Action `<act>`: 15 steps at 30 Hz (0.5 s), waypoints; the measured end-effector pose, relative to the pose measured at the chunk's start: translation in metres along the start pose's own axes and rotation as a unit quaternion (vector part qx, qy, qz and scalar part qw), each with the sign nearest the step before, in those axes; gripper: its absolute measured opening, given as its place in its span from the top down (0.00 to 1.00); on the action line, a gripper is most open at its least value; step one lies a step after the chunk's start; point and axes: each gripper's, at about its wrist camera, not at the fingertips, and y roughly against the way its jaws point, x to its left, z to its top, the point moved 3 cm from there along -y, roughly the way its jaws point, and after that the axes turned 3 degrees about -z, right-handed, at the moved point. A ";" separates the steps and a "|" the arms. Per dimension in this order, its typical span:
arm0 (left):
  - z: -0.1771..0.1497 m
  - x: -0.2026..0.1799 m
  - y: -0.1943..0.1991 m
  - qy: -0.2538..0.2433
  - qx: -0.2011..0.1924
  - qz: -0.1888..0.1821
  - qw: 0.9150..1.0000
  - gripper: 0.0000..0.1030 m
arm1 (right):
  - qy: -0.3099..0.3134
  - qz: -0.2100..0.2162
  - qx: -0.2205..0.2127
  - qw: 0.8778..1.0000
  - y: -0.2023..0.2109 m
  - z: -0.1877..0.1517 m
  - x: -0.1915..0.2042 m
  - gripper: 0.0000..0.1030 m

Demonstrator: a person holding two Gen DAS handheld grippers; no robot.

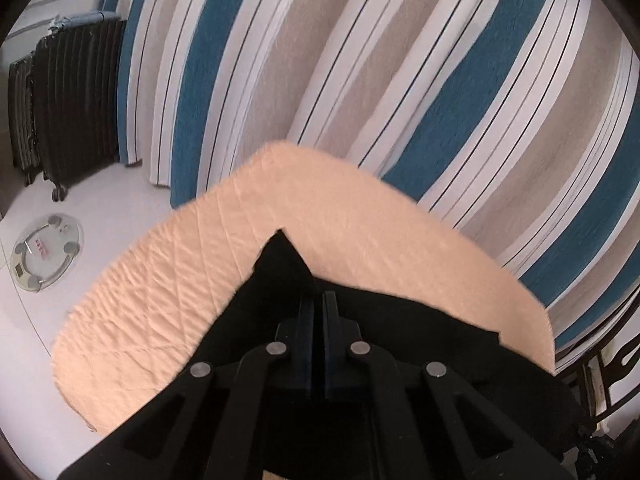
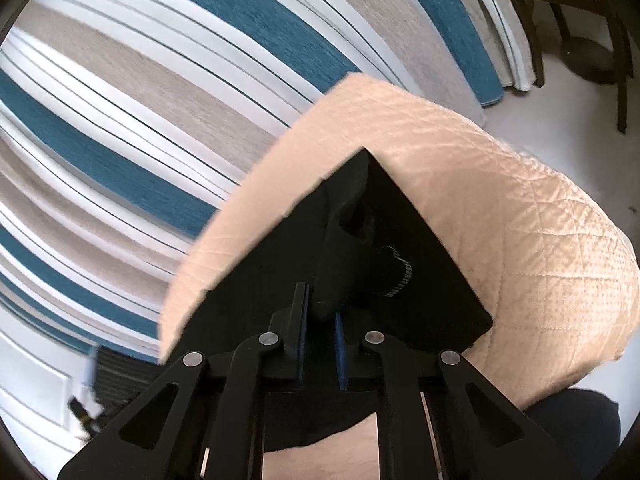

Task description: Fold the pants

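- The black pants lie on a peach quilted pad spread over the striped rug on the floor; both grippers hold cloth raised off the pad.
- The left gripper has its jaws pressed together on a fold of the pants, a pointed corner of cloth standing up just beyond the tips.
- The right gripper pinches a bunched ridge of the same pants between its blue pads, the jaws held slightly apart by the thick cloth.
- My judgement: a fold is under way, with two corners lifted and none laid down yet. Carrying the edge across, setting it down and smoothing it remain. How many folds are already made I cannot tell, as the black cloth hides its layers.
- Count: one pair of pants, one pad, one rug, two grippers.
- Around them: two dark suitcases, one round glass bathroom scale, one wooden chair.
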 end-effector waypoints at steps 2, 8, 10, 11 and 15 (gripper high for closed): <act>0.000 0.003 0.007 0.001 0.002 -0.001 1.000 0.96 | 0.001 0.006 -0.004 1.000 0.009 0.001 0.004 0.90; -0.033 0.027 -0.014 0.025 0.068 0.035 0.997 0.96 | -0.041 -0.030 0.034 0.998 -0.004 -0.012 -0.032 0.90; -0.043 0.033 -0.020 0.033 0.092 0.049 0.994 0.96 | -0.055 -0.037 0.047 0.997 -0.010 -0.018 -0.041 0.90; -0.045 0.035 -0.020 0.034 0.094 0.050 0.994 0.96 | -0.055 -0.036 0.045 0.997 -0.009 -0.018 -0.040 0.90; -0.040 0.033 -0.008 0.032 0.076 0.038 0.996 0.96 | -0.032 -0.030 0.030 0.999 0.001 -0.011 -0.025 0.90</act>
